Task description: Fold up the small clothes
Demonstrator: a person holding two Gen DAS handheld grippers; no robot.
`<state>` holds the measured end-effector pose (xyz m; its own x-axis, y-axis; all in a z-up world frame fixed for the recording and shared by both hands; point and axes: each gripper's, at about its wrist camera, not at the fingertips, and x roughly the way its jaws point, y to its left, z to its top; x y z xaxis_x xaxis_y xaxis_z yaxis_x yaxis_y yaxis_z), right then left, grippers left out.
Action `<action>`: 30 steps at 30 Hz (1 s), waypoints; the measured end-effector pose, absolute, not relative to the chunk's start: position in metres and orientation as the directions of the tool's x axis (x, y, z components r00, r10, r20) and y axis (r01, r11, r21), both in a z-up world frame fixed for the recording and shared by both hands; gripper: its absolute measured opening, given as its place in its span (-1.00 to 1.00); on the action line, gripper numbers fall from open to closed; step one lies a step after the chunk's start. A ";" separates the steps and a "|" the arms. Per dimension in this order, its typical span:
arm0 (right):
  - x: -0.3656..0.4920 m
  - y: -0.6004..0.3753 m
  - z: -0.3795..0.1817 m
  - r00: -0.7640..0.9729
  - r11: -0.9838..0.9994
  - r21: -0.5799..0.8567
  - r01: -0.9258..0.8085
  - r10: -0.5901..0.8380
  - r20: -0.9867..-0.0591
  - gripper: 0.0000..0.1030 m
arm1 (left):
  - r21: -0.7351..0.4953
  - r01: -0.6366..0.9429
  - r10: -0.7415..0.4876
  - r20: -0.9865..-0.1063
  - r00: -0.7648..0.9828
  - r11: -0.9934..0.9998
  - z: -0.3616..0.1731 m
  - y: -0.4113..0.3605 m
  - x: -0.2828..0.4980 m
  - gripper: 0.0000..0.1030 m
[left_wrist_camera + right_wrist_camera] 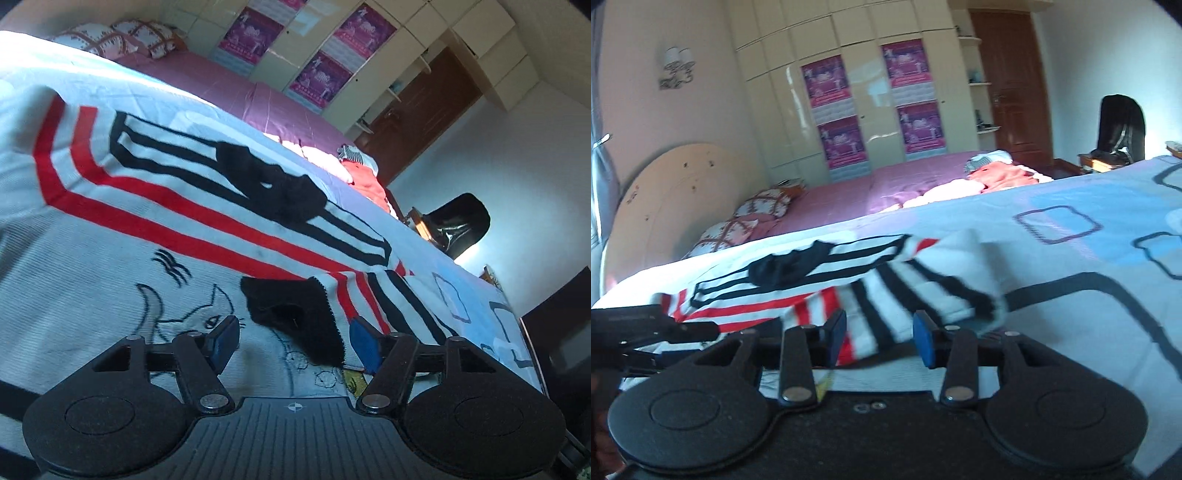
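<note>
Both jaws apart over a striped garment on the bed.
The left gripper [293,341] stands spread around a black patch; the right gripper [880,338] gapes around a folded edge of the striped garment [192,192], spread on the patterned bedsheet [1089,280].

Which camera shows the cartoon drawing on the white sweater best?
The left wrist view. The cartoon drawing lies large and close on the striped sweater, just ahead of the open left gripper. In the right wrist view the sweater shows only its stripes; the drawing is not visible there.
</note>
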<state>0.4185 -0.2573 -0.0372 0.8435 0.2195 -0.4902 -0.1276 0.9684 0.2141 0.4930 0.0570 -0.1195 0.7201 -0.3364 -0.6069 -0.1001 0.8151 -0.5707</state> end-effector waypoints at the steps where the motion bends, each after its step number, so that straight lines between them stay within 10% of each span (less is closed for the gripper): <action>1: 0.418 -0.264 -0.038 0.846 0.970 0.214 -0.113 0.207 -0.492 -0.21 | -0.583 -0.106 -0.351 -0.614 0.707 0.806 -0.127 0.052 0.502 0.28; 3: 0.414 -0.278 -0.039 0.847 0.973 0.215 -0.086 0.185 -0.498 -0.21 | -0.580 -0.111 -0.353 -0.625 0.696 0.807 -0.138 0.043 0.517 0.18; 5: 0.411 -0.287 -0.041 0.849 0.974 0.217 -0.059 0.164 -0.503 -0.21 | -0.542 -0.095 -0.344 -0.648 0.679 0.835 -0.141 0.033 0.530 -0.92; 15: 0.416 -0.299 -0.044 0.851 0.971 0.236 -0.043 0.159 -0.501 -0.21 | -0.354 0.028 -0.199 -0.457 0.867 0.935 -0.049 0.055 0.509 -0.92; 26: 0.460 -0.281 -0.063 0.814 0.964 0.260 -0.064 0.201 -0.545 -0.23 | -0.331 -0.108 -0.125 -0.611 0.781 0.937 -0.110 0.103 0.487 -0.92; 30: 0.487 -0.272 -0.080 0.765 0.973 0.208 -0.104 0.212 -0.609 -0.98 | -0.320 -0.129 -0.100 -0.611 0.785 0.939 -0.117 0.105 0.481 -0.92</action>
<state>0.4874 -0.2722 -0.0796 0.7647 0.2119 -0.6086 -0.1039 0.9726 0.2081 0.4813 0.1053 -0.1172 0.7851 -0.1000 -0.6112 -0.1293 0.9387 -0.3196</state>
